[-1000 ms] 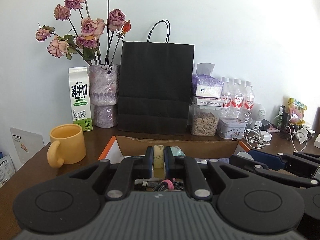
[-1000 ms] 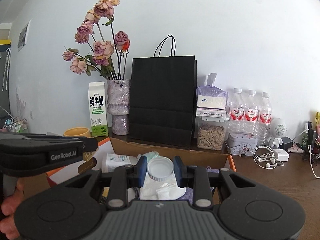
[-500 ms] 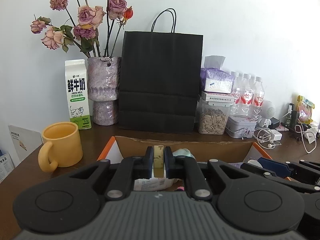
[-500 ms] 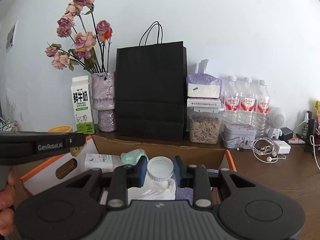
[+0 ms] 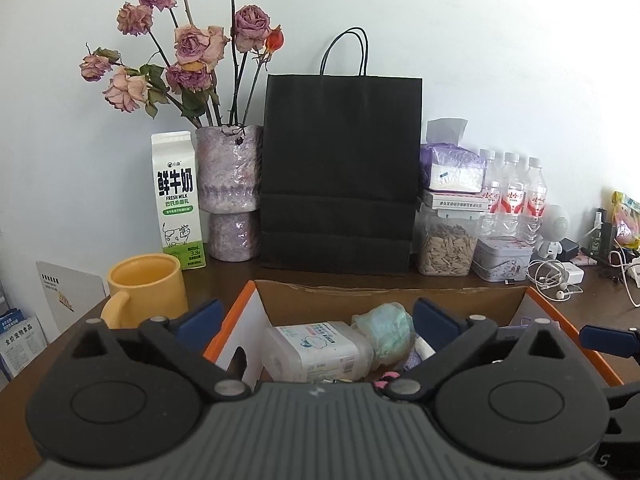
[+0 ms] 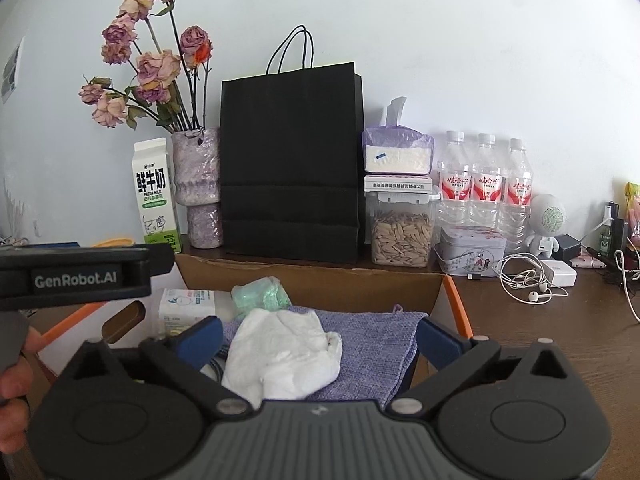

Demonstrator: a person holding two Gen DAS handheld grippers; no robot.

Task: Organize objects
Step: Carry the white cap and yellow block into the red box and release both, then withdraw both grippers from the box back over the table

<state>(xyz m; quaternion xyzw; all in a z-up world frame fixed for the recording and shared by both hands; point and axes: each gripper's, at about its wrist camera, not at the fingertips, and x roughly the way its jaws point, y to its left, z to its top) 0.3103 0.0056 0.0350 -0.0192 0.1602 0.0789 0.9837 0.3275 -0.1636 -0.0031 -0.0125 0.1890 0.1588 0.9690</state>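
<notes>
An open cardboard box (image 5: 384,296) with orange edges stands right in front of both grippers. It holds a wet-wipe pack (image 5: 320,350), a crumpled green bag (image 5: 384,330), a white cloth (image 6: 284,356) and a purple knitted cloth (image 6: 372,340). My left gripper (image 5: 316,316) hangs over the box's near left part. Its jaws are opening wide, with nothing between them. Over the cloths, my right gripper (image 6: 320,336) is also opening and holds nothing. The left gripper's body (image 6: 80,276) and a hand (image 6: 12,400) show at the left of the right wrist view.
Behind the box a black paper bag (image 5: 340,168), a vase of dried roses (image 5: 230,184) and a milk carton (image 5: 178,200) line the wall. A yellow mug (image 5: 144,288) stands left of the box. A seed jar (image 6: 402,236), water bottles (image 6: 486,184), tin (image 6: 472,250) and earphones (image 6: 528,280) crowd the right.
Both grippers have gone from shut to wide open. The small yellowish piece in the left jaws and the white-capped item in the right jaws are no longer between them.
</notes>
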